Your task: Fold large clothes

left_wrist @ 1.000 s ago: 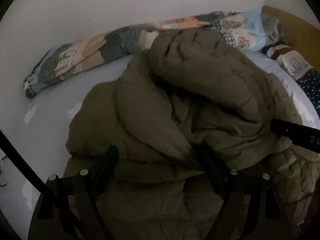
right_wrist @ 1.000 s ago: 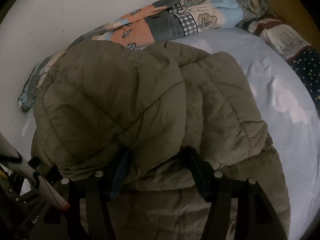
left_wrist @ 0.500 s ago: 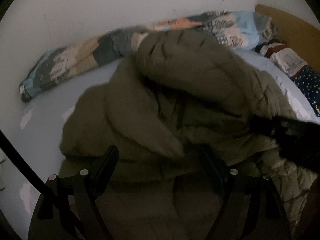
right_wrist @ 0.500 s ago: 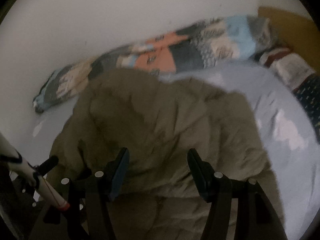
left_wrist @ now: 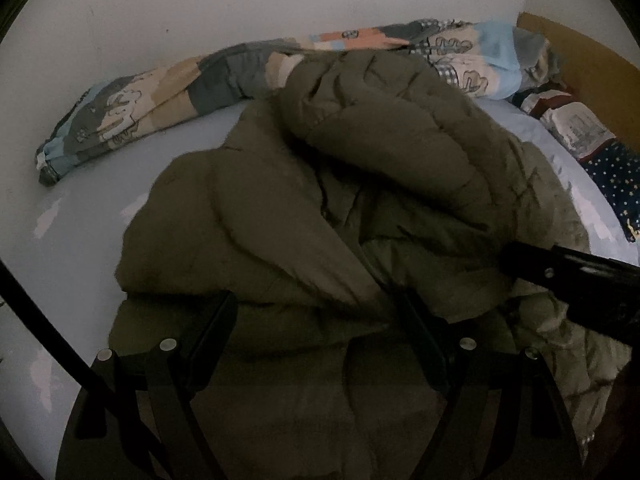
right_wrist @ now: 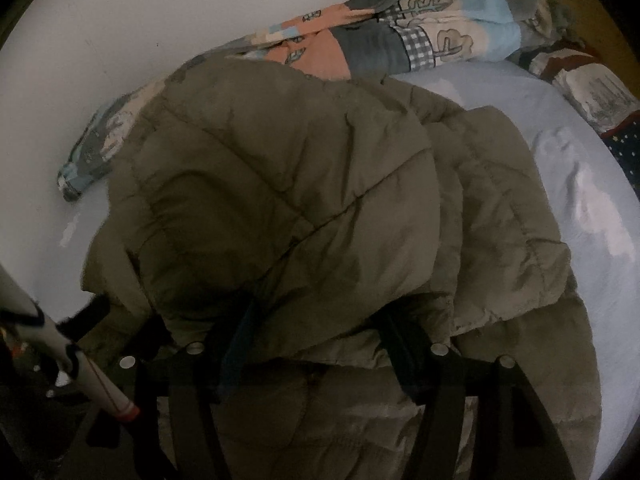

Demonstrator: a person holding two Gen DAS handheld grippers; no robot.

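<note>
Olive quilted padding of a puffer jacket (left_wrist: 360, 208) is heaped on the pale blue bedsheet (left_wrist: 80, 240), its long axis running away from both grippers. Right gripper (right_wrist: 316, 320) is set wide, straddling the folded-over panel's near edge, and left gripper (left_wrist: 316, 316) is equally wide over the near hem. A patchwork quilt (right_wrist: 380, 44) is seen beyond. Only the left view shows the jacket's open inner fold and the right gripper reaching in from the side.

You see one big, puffy green coat (left_wrist: 340, 208) lying in a bumpy heap. Its top part folds over from 12 o'clock toward 6.
</note>
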